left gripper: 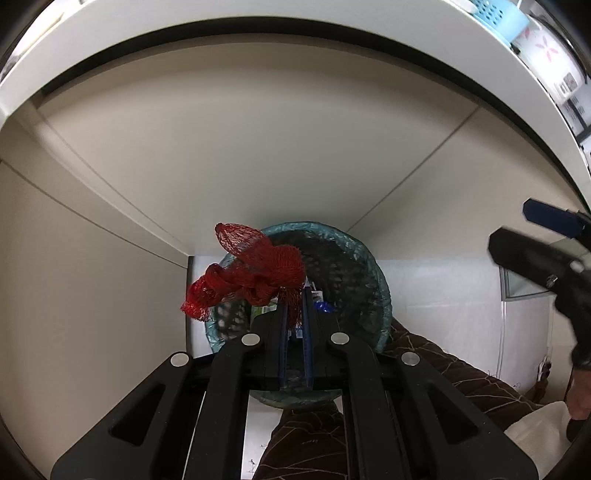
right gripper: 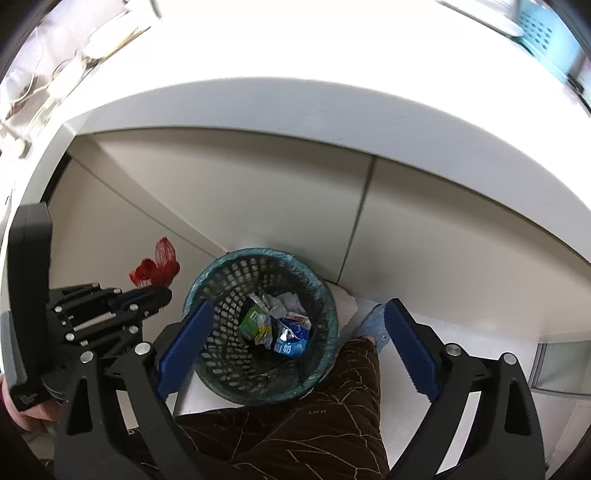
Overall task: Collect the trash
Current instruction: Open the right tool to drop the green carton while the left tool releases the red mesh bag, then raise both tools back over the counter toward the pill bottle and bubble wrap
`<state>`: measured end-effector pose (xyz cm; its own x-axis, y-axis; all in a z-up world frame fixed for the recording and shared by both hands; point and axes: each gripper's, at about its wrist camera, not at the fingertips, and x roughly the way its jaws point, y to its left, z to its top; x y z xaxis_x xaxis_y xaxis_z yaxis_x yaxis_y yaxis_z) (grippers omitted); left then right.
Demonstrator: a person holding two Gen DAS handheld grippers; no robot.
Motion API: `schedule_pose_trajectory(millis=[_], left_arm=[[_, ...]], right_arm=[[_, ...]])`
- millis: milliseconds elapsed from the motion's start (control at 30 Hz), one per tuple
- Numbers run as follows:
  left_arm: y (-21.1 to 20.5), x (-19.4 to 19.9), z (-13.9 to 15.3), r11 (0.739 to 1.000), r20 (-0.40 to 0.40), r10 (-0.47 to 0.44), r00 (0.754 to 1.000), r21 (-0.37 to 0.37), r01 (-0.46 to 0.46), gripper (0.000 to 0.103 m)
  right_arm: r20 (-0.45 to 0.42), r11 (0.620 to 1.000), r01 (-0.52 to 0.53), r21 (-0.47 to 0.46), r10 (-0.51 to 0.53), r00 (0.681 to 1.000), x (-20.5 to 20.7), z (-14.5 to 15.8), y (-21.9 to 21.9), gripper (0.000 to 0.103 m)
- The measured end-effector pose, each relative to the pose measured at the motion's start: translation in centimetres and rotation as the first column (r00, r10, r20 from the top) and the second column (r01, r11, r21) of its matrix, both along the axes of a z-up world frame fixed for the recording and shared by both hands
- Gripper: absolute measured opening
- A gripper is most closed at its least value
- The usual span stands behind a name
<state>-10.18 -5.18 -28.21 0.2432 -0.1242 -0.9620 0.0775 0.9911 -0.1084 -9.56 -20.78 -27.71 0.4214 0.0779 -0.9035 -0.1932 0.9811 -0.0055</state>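
My left gripper (left gripper: 294, 295) is shut on a crumpled red mesh net bag (left gripper: 255, 269) and holds it up above the near-left rim of a round mesh waste basket (left gripper: 354, 266) with a teal liner. In the right wrist view the net bag (right gripper: 157, 268) and the left gripper (right gripper: 155, 295) are left of the basket (right gripper: 229, 280). My right gripper (right gripper: 295, 332) is open and empty, high over the basket. Inside lie a green carton (right gripper: 251, 321), a blue carton (right gripper: 291, 341) and crumpled paper (right gripper: 286, 301).
The basket stands on a white floor (right gripper: 461, 325) under a white desk (right gripper: 295, 110), against beige panels (left gripper: 240, 147). The person's leg in brown patterned trousers (right gripper: 325, 413) and a blue slipper (right gripper: 375, 325) are right of the basket. A blue perforated basket (left gripper: 496, 16) is on the desk.
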Motion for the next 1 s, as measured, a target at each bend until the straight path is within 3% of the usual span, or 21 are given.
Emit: schedule_pose_trajectory(millis=[333, 500, 800, 867, 1000], left_arm=[[-1.8, 0.3, -0.2, 0.997, -0.031, -0.065, 0.997, 0.03, 0.065, 0.009], [-2.1, 0.2, -0.4, 0.996, -0.038, -0.076, 0.996, 0.033, 0.077, 0.024], [-2.2, -0.4, -0.4, 0.998, -0.032, -0.06, 0.998, 0.034, 0.061, 0.038], [-2.3, -0.3, -0.3, 0.998, -0.027, -0.055, 0.998, 0.034, 0.056, 0.045], [-1.8, -0.3, 1.4, 0.999, 0.028, -0.032, 0.999, 0.037, 0.031, 0.067]], right_arm=[[0.012, 0.999, 0.035, -0.001, -0.035, 0.999, -0.3, 0.8, -1.5, 0.091], [0.008, 0.999, 0.035, -0.002, -0.035, 0.999, -0.4, 1.6, -1.8, 0.091], [0.006, 0.999, 0.032, 0.003, -0.032, 0.999, -0.3, 1.8, -1.7, 0.091], [0.008, 0.999, 0.038, 0.005, -0.038, 0.999, -0.3, 1.7, -1.7, 0.091], [0.024, 0.999, 0.052, 0.016, -0.052, 0.998, -0.2, 2.6, -1.9, 0.091]])
